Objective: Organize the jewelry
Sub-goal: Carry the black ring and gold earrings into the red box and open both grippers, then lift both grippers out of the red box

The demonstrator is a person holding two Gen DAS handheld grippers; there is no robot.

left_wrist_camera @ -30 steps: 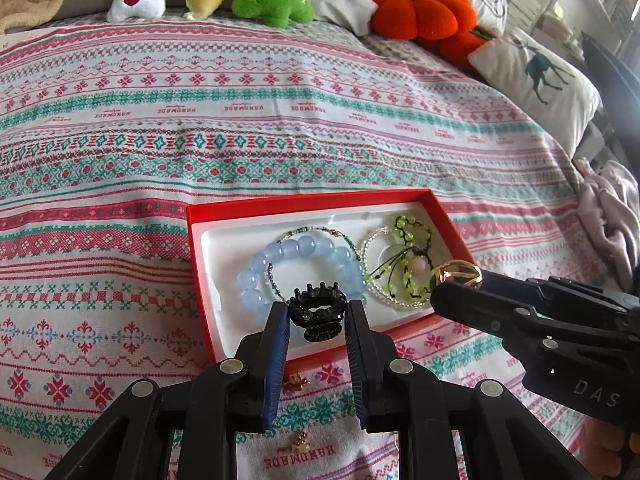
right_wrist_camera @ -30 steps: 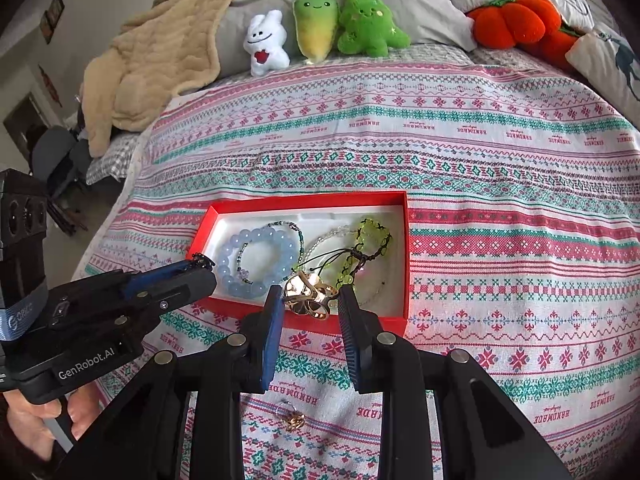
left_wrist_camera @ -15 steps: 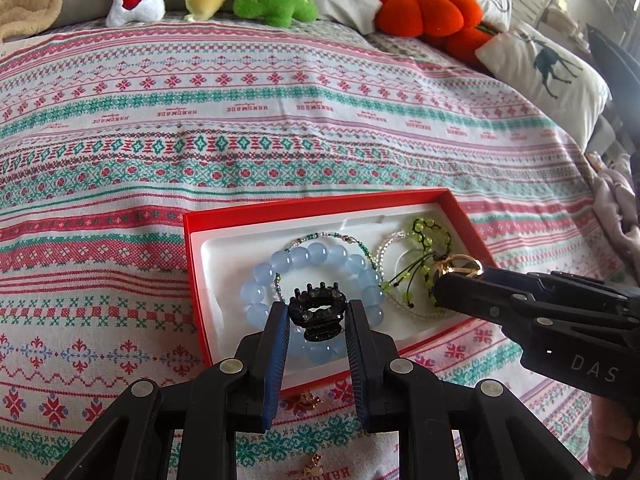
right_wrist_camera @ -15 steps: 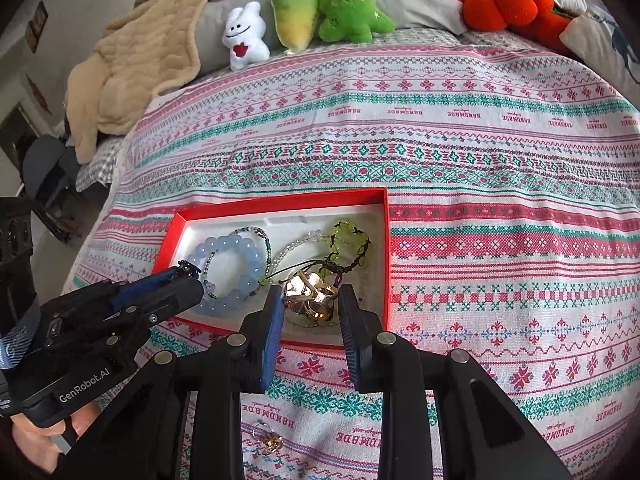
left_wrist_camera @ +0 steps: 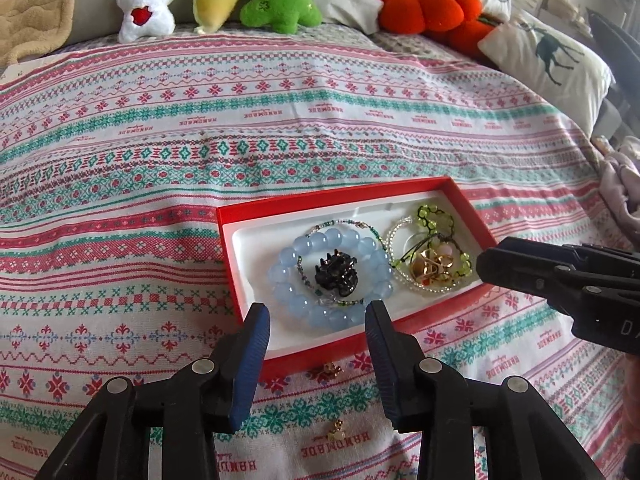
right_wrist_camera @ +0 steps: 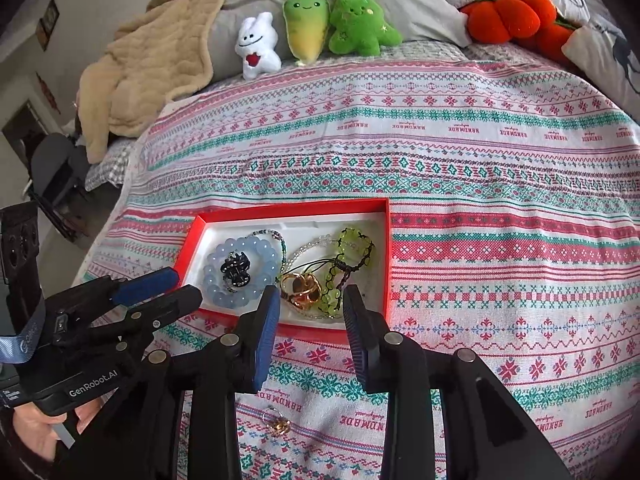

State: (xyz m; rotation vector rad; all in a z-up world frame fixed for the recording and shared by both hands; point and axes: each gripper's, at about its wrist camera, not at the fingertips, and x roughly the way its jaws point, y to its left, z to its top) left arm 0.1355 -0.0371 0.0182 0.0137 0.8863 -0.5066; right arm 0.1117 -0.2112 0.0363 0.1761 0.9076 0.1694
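Jaws on both grippers now spread and empty: half a second ago left gripper (left_wrist_camera: 317, 314) clamped the black claw clip (left_wrist_camera: 335, 276) and right gripper (right_wrist_camera: 308, 300) clamped the gold ring cluster (right_wrist_camera: 301, 293); both items are now dropped in the red tray (left_wrist_camera: 320, 203)

Clip sits inside the loop of the blue bead bracelet (left_wrist_camera: 362, 246), toward the tray's left end. Gold cluster lies on the clear bead strand and green bead bracelet (right_wrist_camera: 352, 240), near the tray's right end by its near edge. My read: two more pieces filed.

Not done: small gold earrings (left_wrist_camera: 332, 368), (left_wrist_camera: 337, 429) lie on the bedspread (left_wrist_camera: 280, 120) just off the tray's near edge; right view shows another one (right_wrist_camera: 279, 426) below that gripper.

Pose: both grippers low over the tray's near edge, pointing toward the head of the bed, left at the left half, right at the right half, side by side and apart
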